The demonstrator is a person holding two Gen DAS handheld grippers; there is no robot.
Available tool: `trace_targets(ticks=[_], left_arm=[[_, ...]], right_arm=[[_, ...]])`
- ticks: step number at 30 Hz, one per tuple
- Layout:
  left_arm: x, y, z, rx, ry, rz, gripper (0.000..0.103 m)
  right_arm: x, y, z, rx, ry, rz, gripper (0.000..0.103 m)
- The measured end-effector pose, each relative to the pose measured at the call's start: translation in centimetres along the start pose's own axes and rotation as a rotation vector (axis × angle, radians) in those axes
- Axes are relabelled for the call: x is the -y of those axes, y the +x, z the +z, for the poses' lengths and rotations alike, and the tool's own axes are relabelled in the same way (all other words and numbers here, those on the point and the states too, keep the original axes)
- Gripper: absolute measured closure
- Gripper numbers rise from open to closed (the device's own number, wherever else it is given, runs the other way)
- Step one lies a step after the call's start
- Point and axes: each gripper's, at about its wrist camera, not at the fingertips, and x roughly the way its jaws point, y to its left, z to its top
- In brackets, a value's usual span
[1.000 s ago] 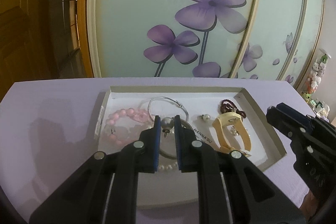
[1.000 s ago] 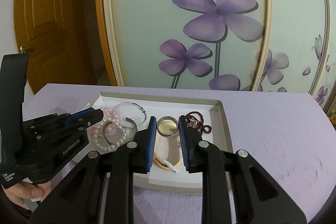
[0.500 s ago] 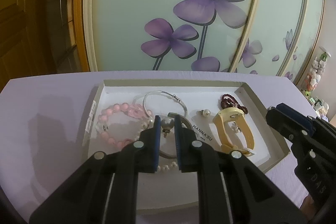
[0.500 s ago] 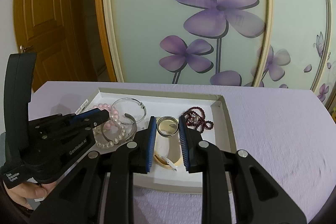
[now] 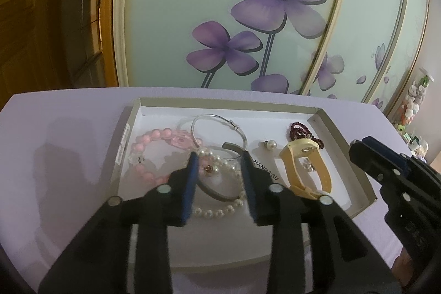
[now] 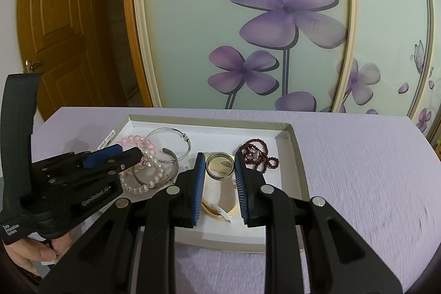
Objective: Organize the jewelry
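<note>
1. Over the white tray [image 5: 355,178] on the lilac table [image 5: 69,134], my left gripper [image 5: 219,164] has just been opening; its jaws stand partly apart, pressing on nothing. A small pearl earring [image 5: 208,168] lies below the gap, on the pearl bracelet [image 5: 220,208].
2. My right gripper [image 6: 219,164] is closed on a round silver ring [image 6: 219,166], one blue pad against each side, and holds it above the yellow watch [image 6: 220,207] in the tray.
3. That ring looks rigid, light and slick, I judge; a grip across its width suits it, but smooth metal could squirt out if the pads tilt.
4. Beaded pieces, the pink bracelet [image 5: 148,153] and dark red beads [image 6: 256,156], will likely be limp and heavier; I would pinch a single strand and expect the rest to dangle.
5. Thin silver bangles [image 5: 217,134] seem stiff but springy; I would take them on the wire's far arc, clear of the pearls.
</note>
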Motion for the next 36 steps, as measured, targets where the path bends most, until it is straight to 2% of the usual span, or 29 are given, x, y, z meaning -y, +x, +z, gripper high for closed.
trace_targets(ticks=[5, 10, 13, 15, 16, 17, 21, 26, 31, 34, 36], left_arm=[[-1.2, -1.5, 0.1, 0.036, -0.025, 0.008, 0.052], [-2.5, -3.3, 0.0, 0.078, -0.040, 0.035, 0.045], [-3.3, -4.1, -0.2, 0.100, -0.050, 0.053, 0.039], [-3.6, -4.6, -0.3, 0.109, -0.055, 0.060, 0.035], [-3.8, -4.8, -0.3, 0.115, -0.058, 0.064, 0.033], [-4.0, -5.1, -0.4, 0.120, -0.061, 0.068, 0.030], [-4.5, -6.0, -0.8, 0.134, -0.079, 0.068, 0.023], [-4.7, -7.8, -1.6, 0.165, -0.082, 0.064, 0.014], [-4.3, -9.9, -2.5, 0.211, -0.069, 0.054, 0.002], [-3.8, -11.0, -3.2, 0.226, -0.055, 0.036, 0.002], [-3.5, -11.5, -3.8, 0.226, -0.046, 0.031, 0.002]], right_arm=[[-0.1, 1.2, -0.1, -0.034, -0.002, 0.001, 0.080], [-0.6, 4.5, -0.3, -0.112, 0.008, 0.008, 0.081], [-0.8, 5.3, -0.3, -0.119, 0.019, 0.022, 0.079], [-0.9, 5.0, -0.2, -0.109, 0.021, 0.027, 0.060], [-0.9, 4.6, -0.2, -0.096, 0.020, 0.027, 0.038], [-1.0, 3.9, -0.2, -0.066, 0.015, 0.026, 0.029], [-1.3, 2.4, 0.1, -0.034, -0.007, 0.025, 0.028], [-1.2, 0.3, -0.3, -0.013, 0.005, 0.029, 0.014], [-0.5, -2.4, -0.8, 0.031, 0.024, 0.024, 0.007], [-0.3, -4.3, -1.0, 0.076, 0.031, 0.005, 0.001], [-0.3, -5.5, -1.5, 0.111, 0.037, -0.020, 0.001]])
